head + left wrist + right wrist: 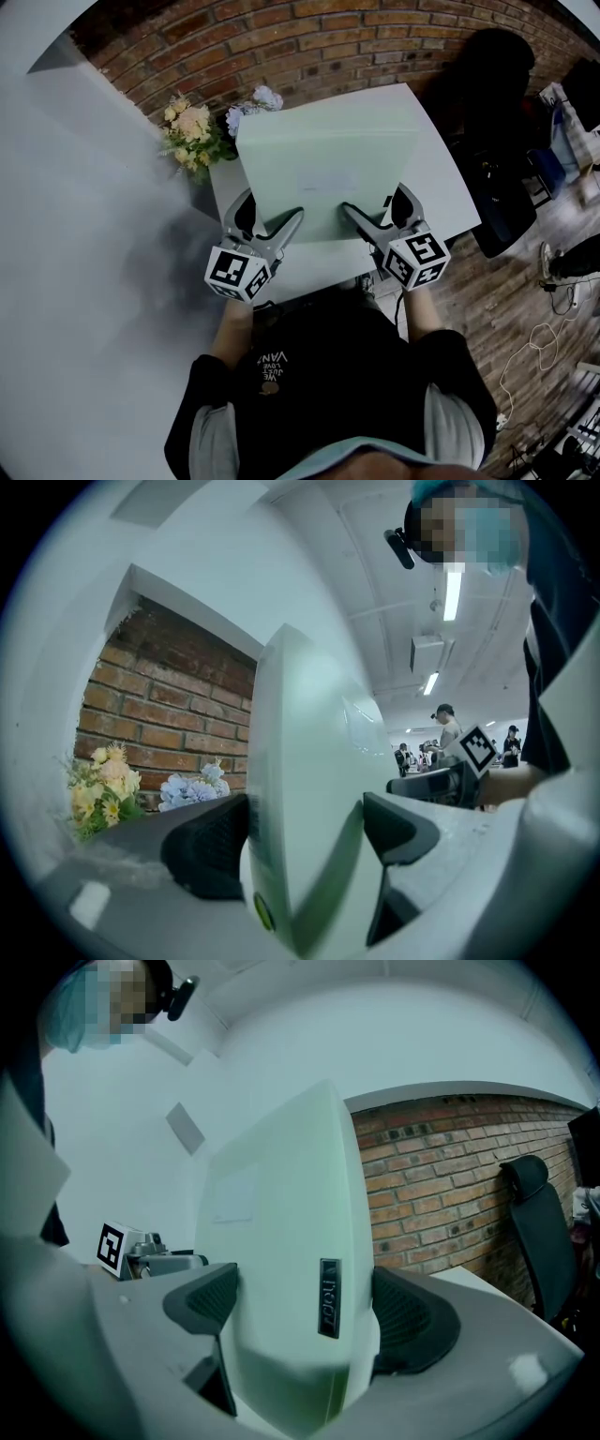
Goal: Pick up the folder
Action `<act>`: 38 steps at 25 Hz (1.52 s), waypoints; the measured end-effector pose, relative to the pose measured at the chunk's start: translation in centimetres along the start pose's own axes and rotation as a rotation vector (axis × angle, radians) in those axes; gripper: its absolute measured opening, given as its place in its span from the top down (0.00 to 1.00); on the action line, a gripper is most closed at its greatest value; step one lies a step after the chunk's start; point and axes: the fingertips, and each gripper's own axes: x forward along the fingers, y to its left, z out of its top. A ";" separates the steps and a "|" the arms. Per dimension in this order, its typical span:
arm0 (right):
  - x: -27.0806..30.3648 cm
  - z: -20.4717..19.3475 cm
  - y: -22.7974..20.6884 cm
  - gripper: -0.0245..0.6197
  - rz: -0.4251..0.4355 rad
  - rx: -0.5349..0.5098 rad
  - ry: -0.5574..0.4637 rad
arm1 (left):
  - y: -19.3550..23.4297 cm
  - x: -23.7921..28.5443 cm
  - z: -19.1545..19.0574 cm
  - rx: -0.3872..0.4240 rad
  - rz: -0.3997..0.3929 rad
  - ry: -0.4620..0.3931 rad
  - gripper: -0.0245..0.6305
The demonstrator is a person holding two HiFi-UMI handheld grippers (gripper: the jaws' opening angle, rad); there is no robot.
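A pale green box folder [328, 169] is held up over the white table [448, 202], tilted toward me. My left gripper [267, 225] is shut on its near left corner and my right gripper [375, 217] is shut on its near right corner. In the left gripper view the folder [314, 789] stands edge-on between the dark pads [211, 841], which press both faces. In the right gripper view the folder [281, 1269] fills the gap between the pads [408, 1321], with a small dark label on its spine.
A bunch of artificial flowers [197, 131] lies at the table's far left corner against the brick wall [309, 37]. A black office chair [497, 122] stands to the right of the table. Cables lie on the floor [534, 347] at the right.
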 end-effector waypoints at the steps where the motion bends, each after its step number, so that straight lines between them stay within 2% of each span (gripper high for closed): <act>1: 0.0 -0.2 0.0 0.27 -0.002 -0.003 0.006 | 0.0 0.0 -0.3 -0.003 0.001 0.006 0.36; 13: 0.3 -1.2 0.1 0.28 -0.017 -0.002 0.036 | 0.4 -0.1 -1.2 -0.031 0.004 0.030 0.36; 38: 0.5 -1.7 -0.1 0.28 -0.007 0.013 0.052 | 0.0 0.3 -1.7 -0.028 0.012 0.052 0.36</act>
